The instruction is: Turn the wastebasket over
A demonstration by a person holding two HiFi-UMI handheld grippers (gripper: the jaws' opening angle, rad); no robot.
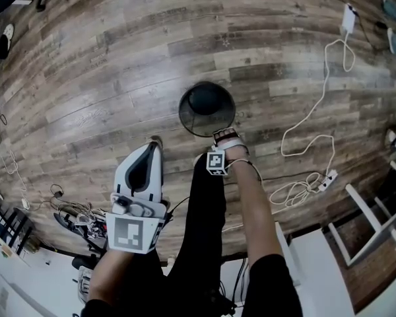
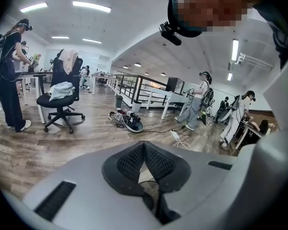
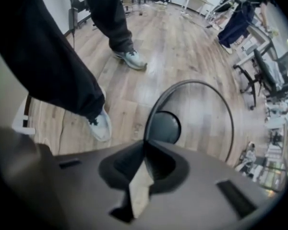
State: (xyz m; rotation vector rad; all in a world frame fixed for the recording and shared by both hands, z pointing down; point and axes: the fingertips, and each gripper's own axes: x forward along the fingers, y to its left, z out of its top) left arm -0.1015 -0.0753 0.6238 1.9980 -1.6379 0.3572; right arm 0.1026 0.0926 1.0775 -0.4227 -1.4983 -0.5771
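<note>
Right gripper (image 1: 224, 137) pointed straight down, jaws pinched on the near rim of the mouth-up wastebasket (image 1: 207, 105) just beyond it; left gripper (image 1: 154, 144), closed and empty, sat farther off.

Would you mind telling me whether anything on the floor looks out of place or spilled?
Nothing is spilled: the wastebasket stands upright and looks empty. Only the white cable stands out, sprawling in loose loops across the floor beside it.

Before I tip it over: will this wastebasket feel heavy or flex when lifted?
Probably light: the wastebasket has see-through walls, floor showing through in the right gripper view. Its thin rim may flex slightly under the right gripper. Being round, it could roll once tipped.
</note>
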